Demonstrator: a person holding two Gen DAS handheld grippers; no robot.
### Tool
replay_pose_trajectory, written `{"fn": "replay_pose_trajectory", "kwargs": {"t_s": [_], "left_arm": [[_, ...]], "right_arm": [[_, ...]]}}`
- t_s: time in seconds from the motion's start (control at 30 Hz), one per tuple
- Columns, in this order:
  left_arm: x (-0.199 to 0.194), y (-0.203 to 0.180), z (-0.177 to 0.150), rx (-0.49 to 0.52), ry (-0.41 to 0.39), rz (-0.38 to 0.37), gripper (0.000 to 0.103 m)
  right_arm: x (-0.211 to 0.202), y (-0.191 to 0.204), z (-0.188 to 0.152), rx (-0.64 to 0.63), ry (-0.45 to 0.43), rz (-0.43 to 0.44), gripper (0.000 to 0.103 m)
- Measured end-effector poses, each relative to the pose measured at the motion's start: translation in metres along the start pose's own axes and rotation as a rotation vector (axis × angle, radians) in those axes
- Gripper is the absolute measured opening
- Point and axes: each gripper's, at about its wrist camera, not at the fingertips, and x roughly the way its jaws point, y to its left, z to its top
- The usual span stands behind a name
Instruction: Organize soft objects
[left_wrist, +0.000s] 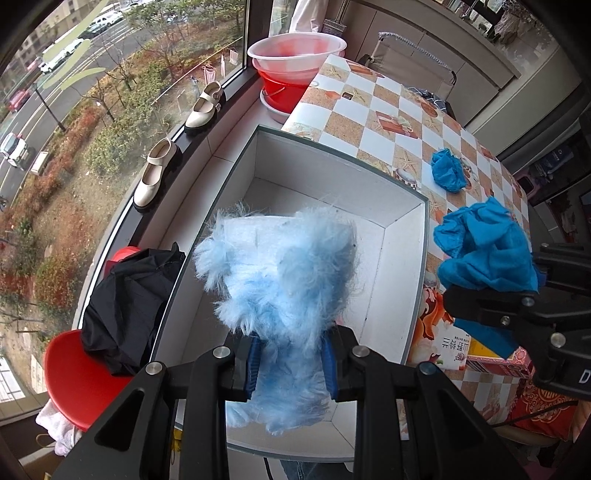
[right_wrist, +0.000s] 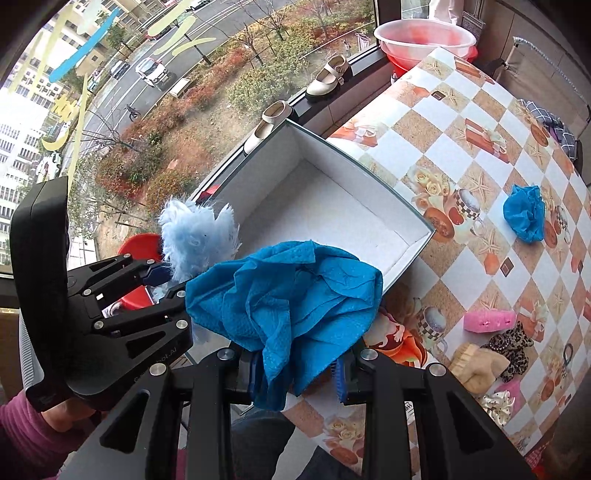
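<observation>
Fluffy blue thing (left_wrist: 280, 280) is pinched in the left claw (left_wrist: 291, 363) over the white box (left_wrist: 406, 258); right claw (right_wrist: 301, 373) pinches a blue cloth (right_wrist: 291, 295) beside it, so crowding could drop either outside

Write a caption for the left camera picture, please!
Left gripper holds a fluffy blue thing over the white box.

I'm in a home, upstairs apt by the window: 2 shoes (left_wrist: 201, 107) on sill, washbasins (left_wrist: 295, 51), checked tablecloth (left_wrist: 373, 110), street below.
</observation>
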Motion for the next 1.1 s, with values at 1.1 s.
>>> {"fn": "replay_pose_trajectory", "kwargs": {"t_s": [1.1], "left_arm": [[0.029,0.002,0.020,-0.038,0.027,0.051,0.033]], "right_arm": [[0.030,-0.004,0.029,-0.007,0.037,-0.019,0.031]]}}
